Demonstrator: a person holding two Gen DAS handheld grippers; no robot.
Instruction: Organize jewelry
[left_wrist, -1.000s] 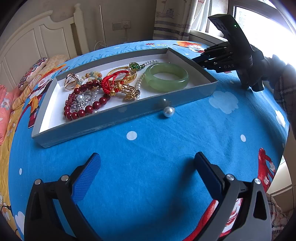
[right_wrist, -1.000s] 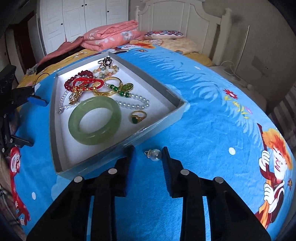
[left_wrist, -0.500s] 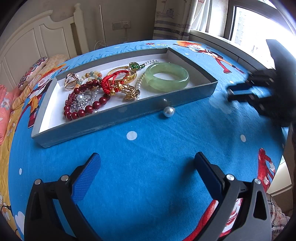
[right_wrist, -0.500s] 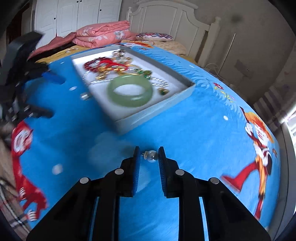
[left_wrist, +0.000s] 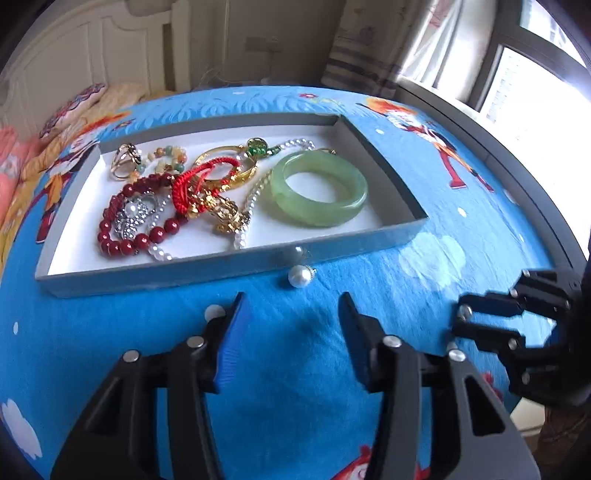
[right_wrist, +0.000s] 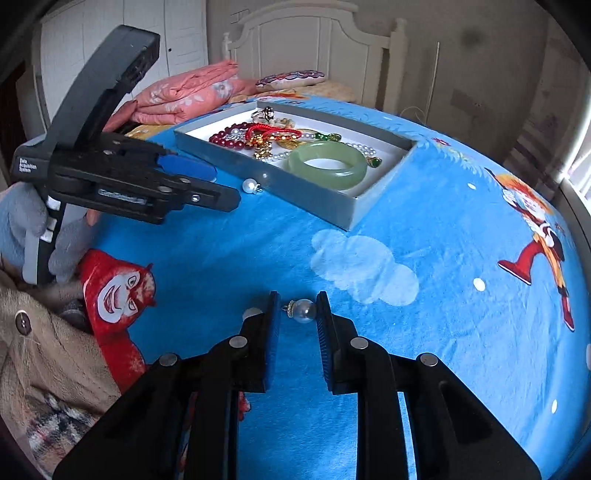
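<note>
Meanwhile, the right gripper (right_wrist: 297, 314) has a small pearl pendant (right_wrist: 303, 311) between its fingertips above the blue cartoon bedspread (right_wrist: 424, 240); the pearl touches the right pad, and a sliver of blue shows on its left side. The left gripper (left_wrist: 291, 317) hangs released, jaws spread wide, just near of a second loose pearl (left_wrist: 300, 276) lying against the near wall of the grey tray (left_wrist: 229, 264). Inside the tray rest a green jade bangle (left_wrist: 319, 188) at right and a tangle of red beads (left_wrist: 140, 225), red cord and gold pieces at left.
</note>
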